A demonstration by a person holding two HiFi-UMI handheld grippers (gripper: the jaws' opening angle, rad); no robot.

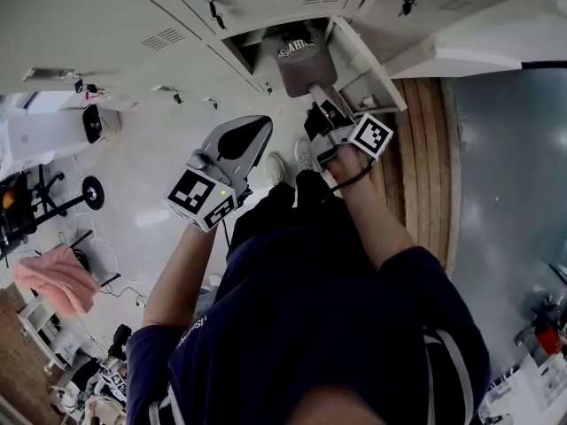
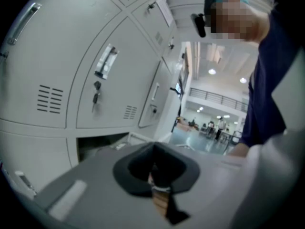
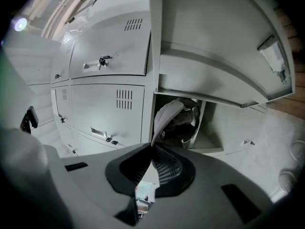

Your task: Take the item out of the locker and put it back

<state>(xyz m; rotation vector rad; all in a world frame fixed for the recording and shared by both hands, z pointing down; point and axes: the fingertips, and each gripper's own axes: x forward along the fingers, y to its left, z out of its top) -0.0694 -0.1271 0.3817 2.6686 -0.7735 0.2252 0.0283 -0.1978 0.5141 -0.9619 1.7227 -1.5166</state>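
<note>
I make out white lettering on the grey cap (image 1: 299, 64) in the open locker (image 1: 252, 46), but it is upside down and too blurred to read.

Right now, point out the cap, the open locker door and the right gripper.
cap (image 1: 299, 67): head view, on its crown.
open locker door (image 3: 209, 32): right gripper view, on its inner face.
right gripper (image 1: 317, 106): head view, between its fingertips, which pinch the cap's brim.
</note>
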